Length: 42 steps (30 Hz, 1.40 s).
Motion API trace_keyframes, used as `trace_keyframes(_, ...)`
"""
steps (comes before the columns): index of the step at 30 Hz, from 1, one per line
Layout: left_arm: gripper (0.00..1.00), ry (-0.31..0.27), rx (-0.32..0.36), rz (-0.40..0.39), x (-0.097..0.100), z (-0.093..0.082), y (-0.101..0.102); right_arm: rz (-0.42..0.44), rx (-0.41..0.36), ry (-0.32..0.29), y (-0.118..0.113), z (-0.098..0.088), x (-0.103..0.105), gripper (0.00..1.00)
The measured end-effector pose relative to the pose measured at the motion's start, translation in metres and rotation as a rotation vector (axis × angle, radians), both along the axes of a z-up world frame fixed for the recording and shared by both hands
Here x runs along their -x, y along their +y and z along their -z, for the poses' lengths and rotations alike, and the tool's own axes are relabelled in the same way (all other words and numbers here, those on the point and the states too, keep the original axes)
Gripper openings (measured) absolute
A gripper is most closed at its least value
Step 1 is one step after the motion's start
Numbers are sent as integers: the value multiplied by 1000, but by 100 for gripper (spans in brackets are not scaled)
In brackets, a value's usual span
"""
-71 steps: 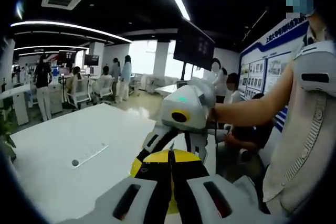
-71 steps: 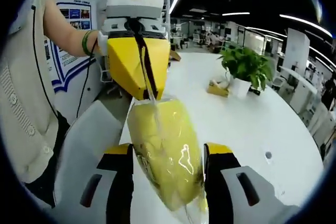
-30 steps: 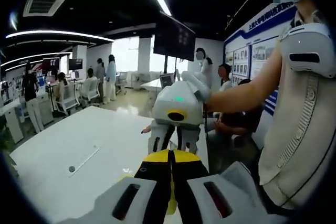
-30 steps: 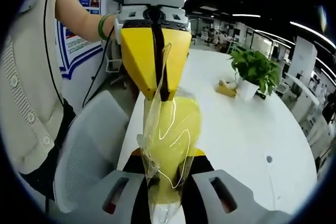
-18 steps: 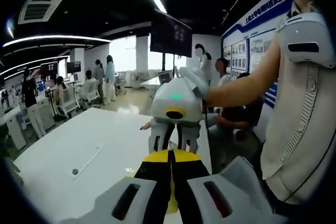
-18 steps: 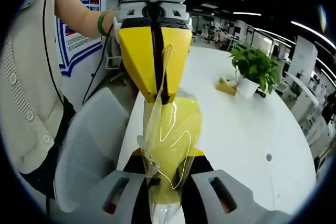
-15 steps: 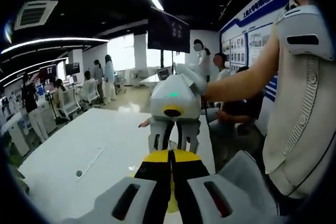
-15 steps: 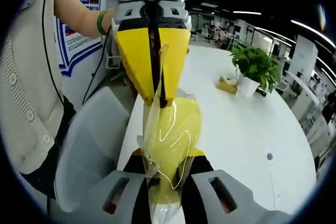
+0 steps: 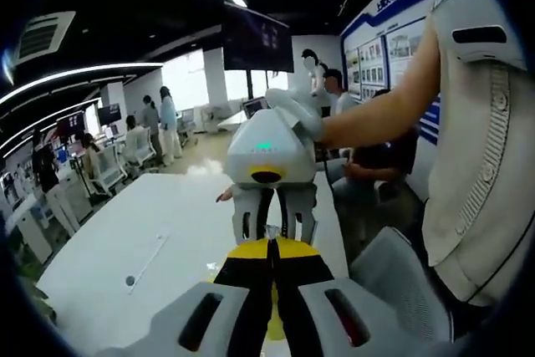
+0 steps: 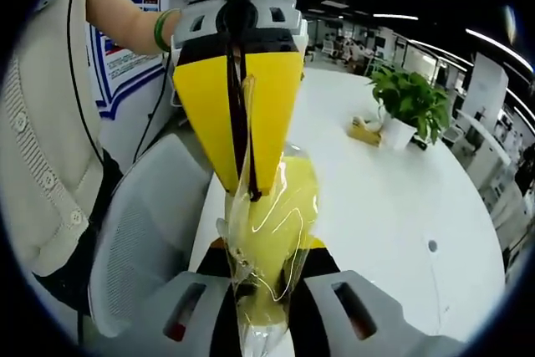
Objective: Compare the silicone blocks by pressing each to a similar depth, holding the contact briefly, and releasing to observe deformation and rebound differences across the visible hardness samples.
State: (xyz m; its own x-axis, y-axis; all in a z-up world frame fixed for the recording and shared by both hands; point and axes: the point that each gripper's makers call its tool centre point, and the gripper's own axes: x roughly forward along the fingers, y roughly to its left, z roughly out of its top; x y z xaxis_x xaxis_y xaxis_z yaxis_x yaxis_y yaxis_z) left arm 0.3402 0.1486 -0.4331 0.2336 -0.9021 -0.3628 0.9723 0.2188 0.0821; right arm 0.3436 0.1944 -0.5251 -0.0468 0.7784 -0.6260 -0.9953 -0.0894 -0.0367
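A yellow silicone block [image 10: 280, 223] sits inside a clear plastic bag [image 10: 251, 165], held up over the white table's edge. My right gripper [image 10: 266, 283] is shut on the bagged block from below. My left gripper [image 10: 249, 188], with broad yellow jaws, comes down from the top and is shut on the bag's upper edge. In the left gripper view my left gripper [image 9: 270, 250] is shut with the thin bag edge [image 9: 270, 232] sticking out of its tips. Facing it is my right gripper [image 9: 269, 221], its white body just beyond.
A long white table [image 10: 393, 198] runs away, bearing a potted plant [image 10: 404, 99] and a small yellow object [image 10: 363, 130]. A grey mesh chair [image 10: 142, 232] stands below the grippers. A person in a beige shirt [image 9: 485, 165] is close by; several people [image 9: 159, 127] stand far off.
The right jaws, open around the bagged block 2.4 s ago, have shut on it. Since then the left gripper has come closer along the bag towards the right gripper.
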Motion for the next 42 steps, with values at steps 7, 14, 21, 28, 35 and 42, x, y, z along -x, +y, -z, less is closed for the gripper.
trace_keyframes(7, 0, -9, -22, -15, -2, 5, -1, 0, 21, 2, -2, 5, 0, 7)
trace_keyframes(14, 0, 16, -9, -54, -5, 5, -4, 2, 20, -8, -4, 5, -4, 7)
trace_keyframes(21, 0, 14, -4, -81, -8, 2, -2, 5, 24, -5, -5, 4, -6, 10)
trace_keyframes(28, 0, 25, -44, -121, -9, 7, 1, -1, 46, -7, -5, 8, -7, 12)
trace_keyframes(35, 0, 0, -39, -130, -13, 2, 3, -2, 36, -35, -5, 4, -12, 14)
trace_keyframes(42, 0, -2, -37, -133, -14, -1, 5, -17, 13, -43, -4, 0, -12, 17)
